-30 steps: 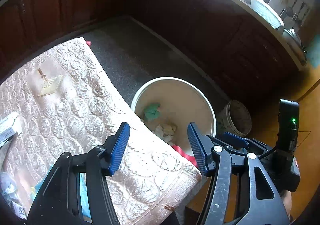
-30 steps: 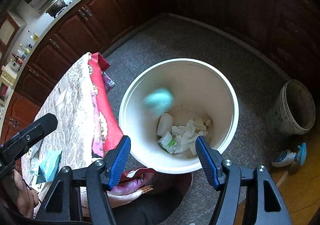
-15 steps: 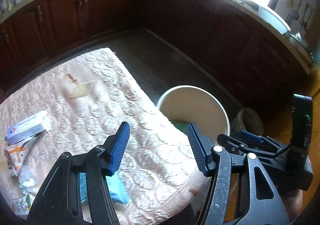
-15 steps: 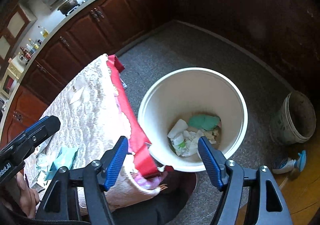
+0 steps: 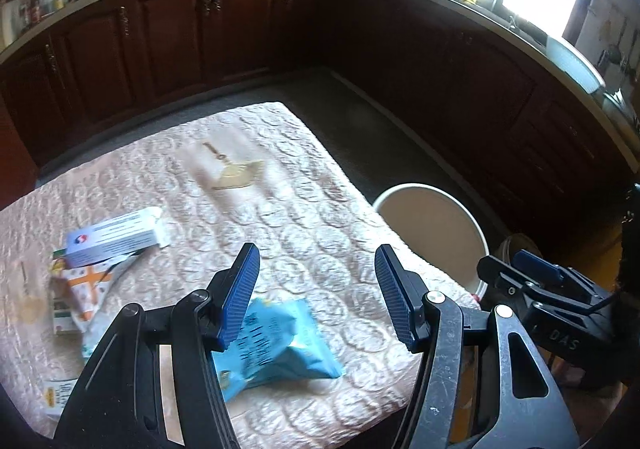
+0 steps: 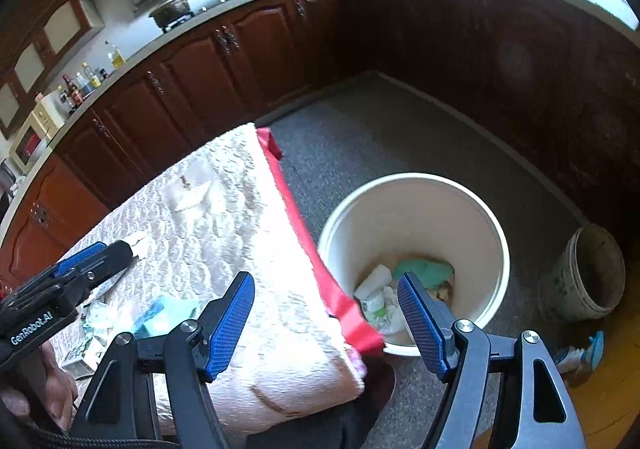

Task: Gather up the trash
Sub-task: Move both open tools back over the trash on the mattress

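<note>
A kitchen with dark wooden cabinets curving around a grey floor. In front stands a counter (image 5: 304, 209) draped in a pale quilted cloth with a red edge. The left gripper (image 5: 316, 289) hangs above the counter with its blue jaws apart and nothing between them; just below and left of it lies a crumpled light blue wrapper (image 5: 280, 345). Further left on the cloth are a white and blue carton (image 5: 112, 237) and a small heap of torn packets (image 5: 76, 297). The right gripper (image 6: 326, 323) hovers over the counter's corner; its jaws have just been opening and stand wide and empty. Beside the counter on the floor stands a white bin (image 6: 472, 205), holding crumpled white paper and a green wad (image 6: 424, 271). A small grey bucket (image 6: 584, 277) sits to its right.
</note>
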